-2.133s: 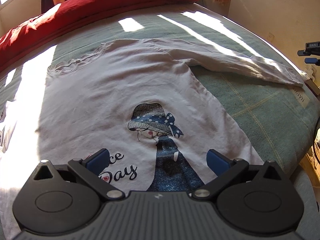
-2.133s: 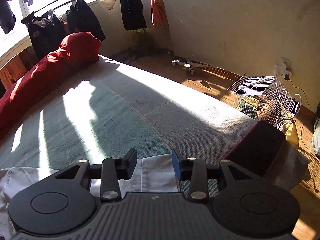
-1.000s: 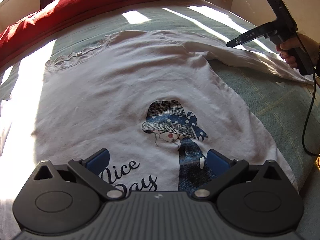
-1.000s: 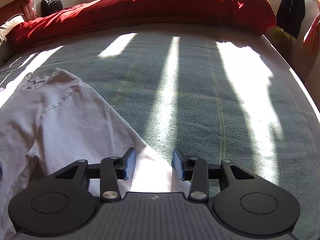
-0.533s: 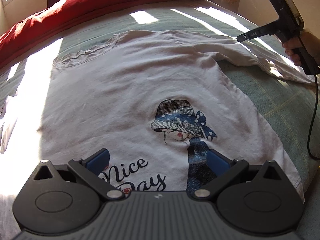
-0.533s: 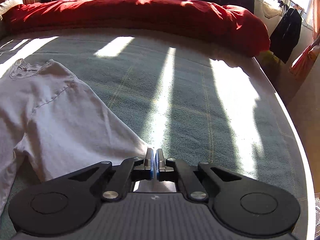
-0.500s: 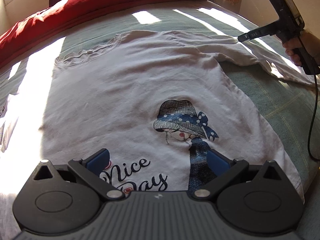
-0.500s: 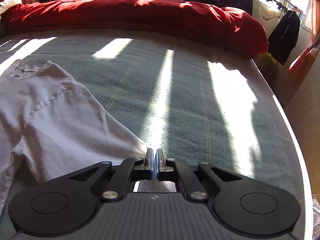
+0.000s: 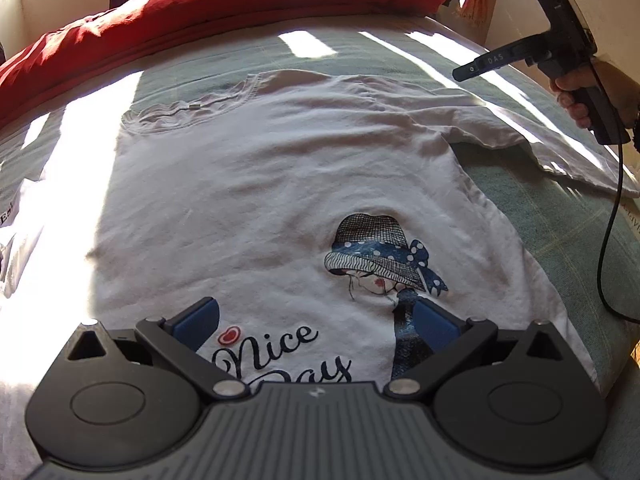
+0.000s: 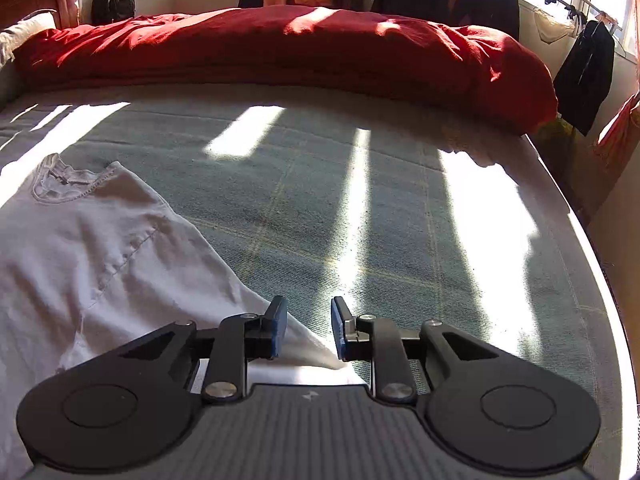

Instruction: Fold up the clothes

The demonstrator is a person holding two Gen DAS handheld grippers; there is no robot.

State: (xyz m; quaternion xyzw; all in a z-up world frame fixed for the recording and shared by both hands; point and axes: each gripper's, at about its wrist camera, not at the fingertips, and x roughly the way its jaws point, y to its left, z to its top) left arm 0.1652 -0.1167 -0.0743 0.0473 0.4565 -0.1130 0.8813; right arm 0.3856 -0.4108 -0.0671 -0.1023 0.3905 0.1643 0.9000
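The white shirt (image 9: 260,200) lay spread flat, print side up, on the green bed (image 10: 340,208), its neckline toward the far side and its hem nearest the left wrist camera. One sleeve (image 9: 520,136) stretched out to the right toward the bed's edge; the other ran off to the left into glaring sun, too washed out to read. No part of the body was turned over on itself in either view, a lie that would suit a shirt just laid out as well as one opened again.

The left gripper (image 9: 316,320) hovered over the hem with its jaws wide apart, nothing between them. The right gripper (image 10: 306,328), held in a hand (image 9: 588,92) at the right side, sat over the end of the right sleeve with its jaws apart by a small gap; white cloth showed beneath them, not pinched.

Beyond the shirt lay a rolled red duvet (image 10: 280,52) along the far side, with dark clothes hanging at the window.

Risks, as I judged them: the sleeve end lay close to the bed's right edge and could slide off if nudged; a shallow bite on thin cloth could slip; the trailing cable (image 9: 608,232) could drag across the sleeve and wrinkle it.
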